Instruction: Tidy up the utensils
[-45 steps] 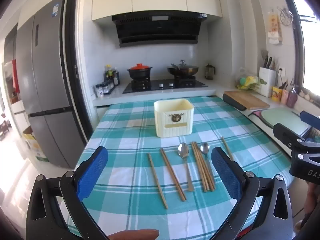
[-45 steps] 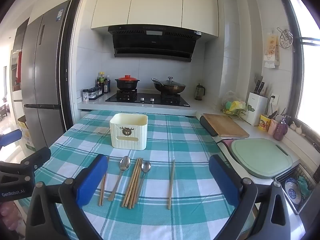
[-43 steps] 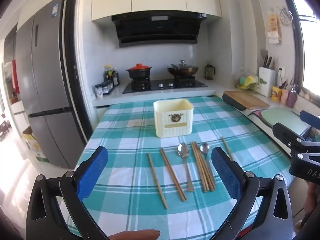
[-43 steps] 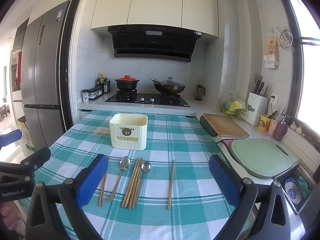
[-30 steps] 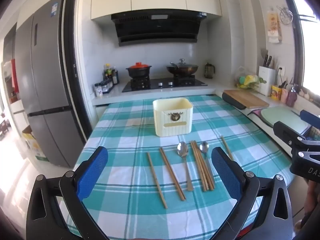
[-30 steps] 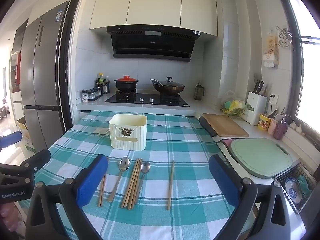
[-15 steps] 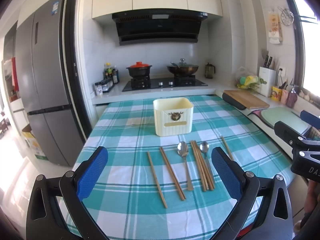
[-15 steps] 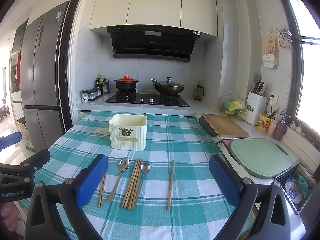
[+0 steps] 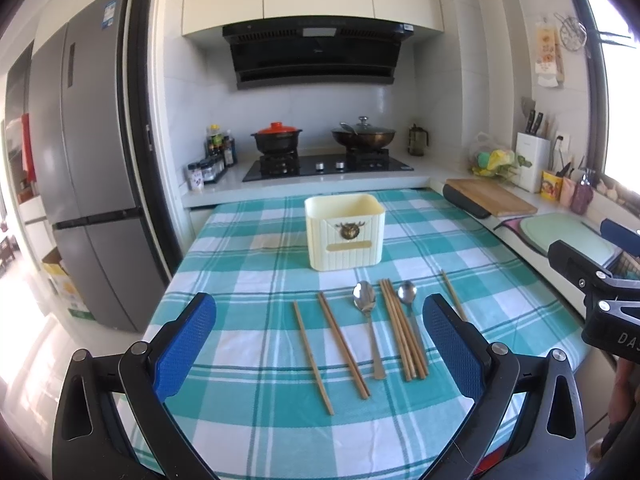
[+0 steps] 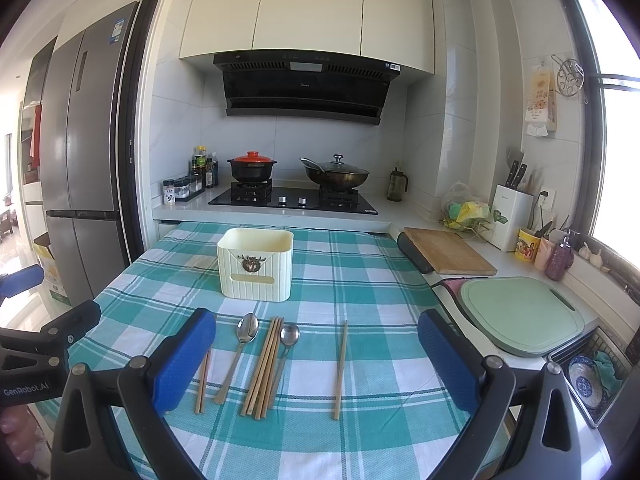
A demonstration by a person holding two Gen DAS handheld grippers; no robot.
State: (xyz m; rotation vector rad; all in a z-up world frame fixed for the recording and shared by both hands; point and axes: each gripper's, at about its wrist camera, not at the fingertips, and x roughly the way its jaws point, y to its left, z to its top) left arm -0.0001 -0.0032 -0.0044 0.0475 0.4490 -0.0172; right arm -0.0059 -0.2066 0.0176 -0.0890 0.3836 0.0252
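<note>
Cream bin (image 9: 345, 237) stands beyond utensils, interior seemingly unseen.

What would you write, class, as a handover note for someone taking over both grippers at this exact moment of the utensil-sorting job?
Left gripper: open, holding nothing, above the near table edge.
Right gripper: open, holding nothing.
Cream holder box: upright behind the utensils.
On the checked tablecloth: two spoons and loose chopsticks, one single chopstick apart on the right.
Done: nothing visibly in the box.
Left: move every utensil into it.
</note>
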